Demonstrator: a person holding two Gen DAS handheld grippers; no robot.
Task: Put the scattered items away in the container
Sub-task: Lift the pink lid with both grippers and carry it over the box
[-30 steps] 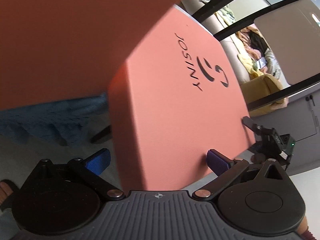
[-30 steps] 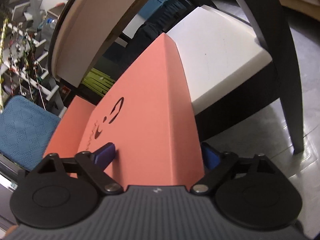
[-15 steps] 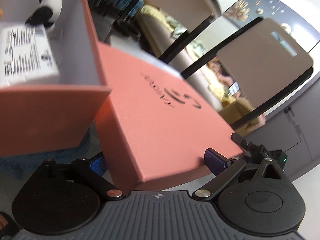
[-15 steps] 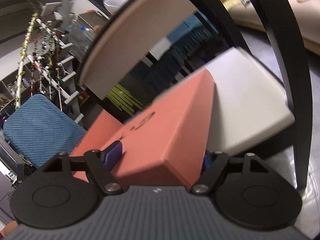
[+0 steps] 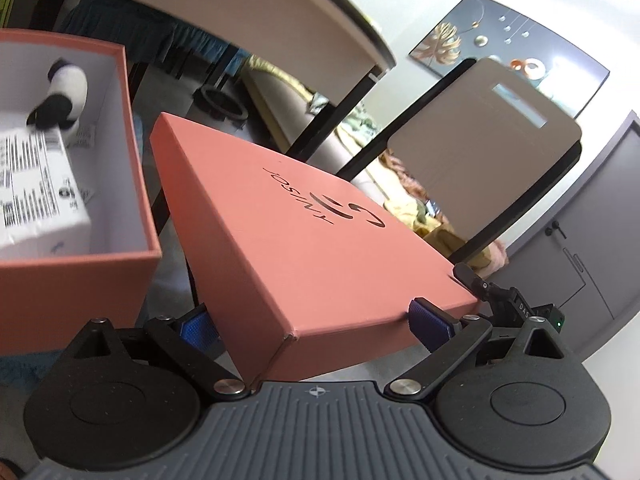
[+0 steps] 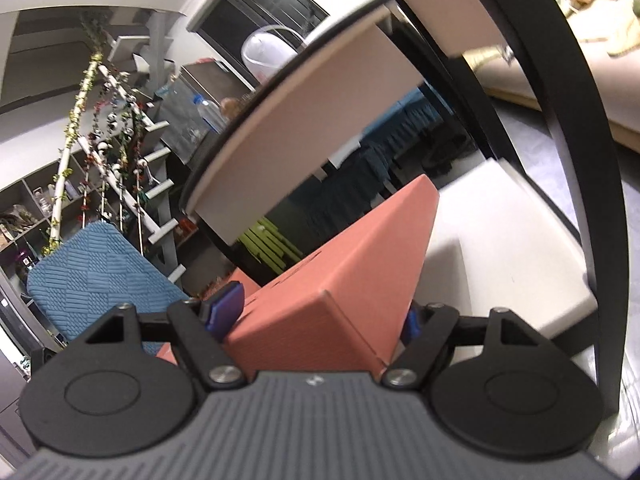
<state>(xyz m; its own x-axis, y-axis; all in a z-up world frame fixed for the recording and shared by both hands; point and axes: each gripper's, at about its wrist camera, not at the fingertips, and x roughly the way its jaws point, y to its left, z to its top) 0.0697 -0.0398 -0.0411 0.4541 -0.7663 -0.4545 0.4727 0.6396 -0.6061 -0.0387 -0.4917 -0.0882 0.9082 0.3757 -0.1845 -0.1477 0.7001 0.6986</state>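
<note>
Both grippers hold a salmon box lid [image 5: 304, 236] with dark lettering on top, lifted off the floor and tilted. My left gripper [image 5: 312, 326] is shut on its near corner, blue pads on both sides. From the opposite end my right gripper [image 6: 320, 316] is shut on the same lid [image 6: 352, 280]. The open salmon box [image 5: 76, 276] stands at left in the left wrist view. Inside it lie a white labelled carton [image 5: 36, 188] and a black-and-white plush toy [image 5: 64, 96].
A round table top [image 6: 312, 92] with black legs looms over the scene. A white chair seat [image 6: 508, 240] is to the right, a blue textured cushion [image 6: 92, 280] to the left. A second chair back [image 5: 484, 148] and sofa clutter lie beyond the lid.
The lid has been raised and turned flatter, held at both ends. The left view has swung up, so the open box interior with its contents now shows at left.
</note>
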